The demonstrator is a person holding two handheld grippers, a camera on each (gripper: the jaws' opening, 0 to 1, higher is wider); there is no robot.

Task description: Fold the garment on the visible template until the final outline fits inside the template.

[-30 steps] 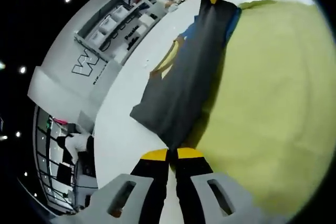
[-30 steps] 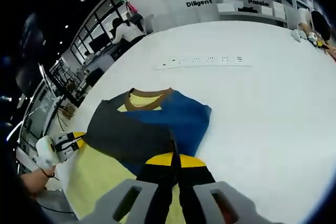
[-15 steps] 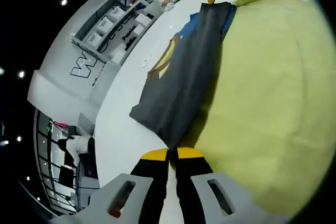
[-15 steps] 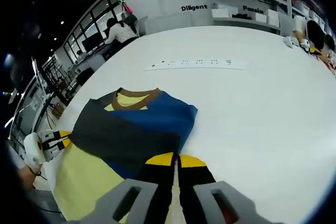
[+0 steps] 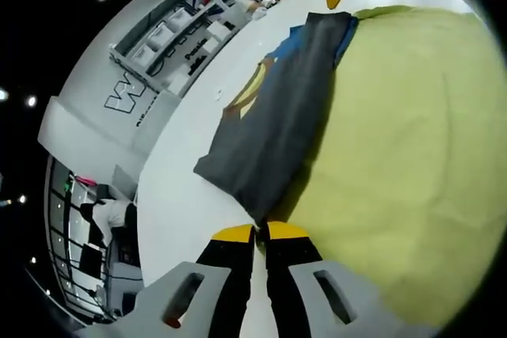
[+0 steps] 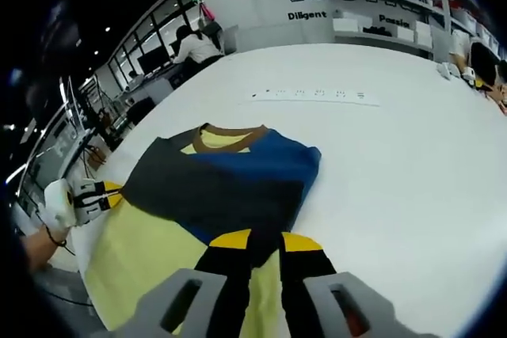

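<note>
Left gripper (image 5: 261,232) pinches the garment (image 5: 277,116) corner, right gripper (image 6: 264,240) parted, over the yellow-green template (image 5: 404,156)

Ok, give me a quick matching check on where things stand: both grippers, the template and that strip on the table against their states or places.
Things:
1. left gripper
2. right gripper
3. yellow-green template mat
4. long white strip

States or places:
A. open, jaws apart
B. on the bare white table, beyond the collar
C. shut on a dark corner of the grey, blue and yellow T-shirt
D. lying under the T-shirt

Pairs: 1-C, 2-A, 3-D, 4-B
</note>
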